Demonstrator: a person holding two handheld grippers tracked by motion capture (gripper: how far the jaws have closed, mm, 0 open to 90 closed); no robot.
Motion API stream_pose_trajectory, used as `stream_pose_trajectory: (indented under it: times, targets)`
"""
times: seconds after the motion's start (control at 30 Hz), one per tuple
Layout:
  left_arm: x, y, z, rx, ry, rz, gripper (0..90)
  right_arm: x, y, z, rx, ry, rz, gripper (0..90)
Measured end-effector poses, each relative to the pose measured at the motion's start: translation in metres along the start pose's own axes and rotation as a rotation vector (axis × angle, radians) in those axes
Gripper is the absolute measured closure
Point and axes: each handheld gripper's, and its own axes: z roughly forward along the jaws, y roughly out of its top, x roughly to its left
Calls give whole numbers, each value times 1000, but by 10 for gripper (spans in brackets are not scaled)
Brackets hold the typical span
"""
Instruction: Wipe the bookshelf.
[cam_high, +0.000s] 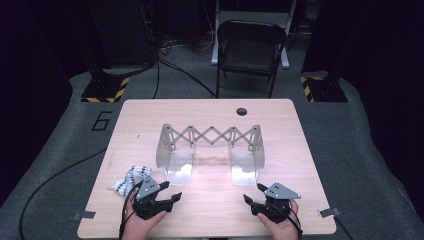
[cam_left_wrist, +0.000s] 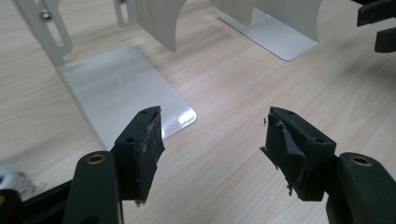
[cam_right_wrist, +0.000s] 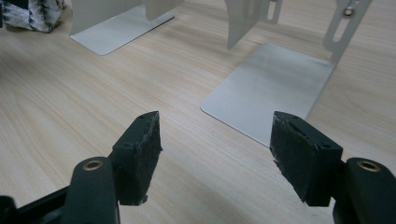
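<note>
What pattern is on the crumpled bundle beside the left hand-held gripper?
The bundle is white with black markings, clearest in the high view.

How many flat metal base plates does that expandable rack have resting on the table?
2. The left base plate lies ahead of the left gripper; the right base plate lies ahead of the right gripper. None seems hidden.
</note>
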Motion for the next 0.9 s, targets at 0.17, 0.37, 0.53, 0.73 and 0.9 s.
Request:
stream_pose_trajectory:
  times: [0.17,0.37,0.53,0.73,0.9]
  targets:
    - [-4,-3,11,37,-15,6,363,0,-1,8,36,20,-20,334]
    - [-7,-4,16,62,-25,30,363,0,-1,11,48,25,-23,334]
    - [-10,-5,19,86,-18,49,363,1,-1,11,48,31,-28,334]
    - [-12,-5,20,101,-22,63,363,1,0,8,48,34,-22,334]
    - [-13,-6,21,108,-19,60,363,-1,0,8,49,35,-21,334]
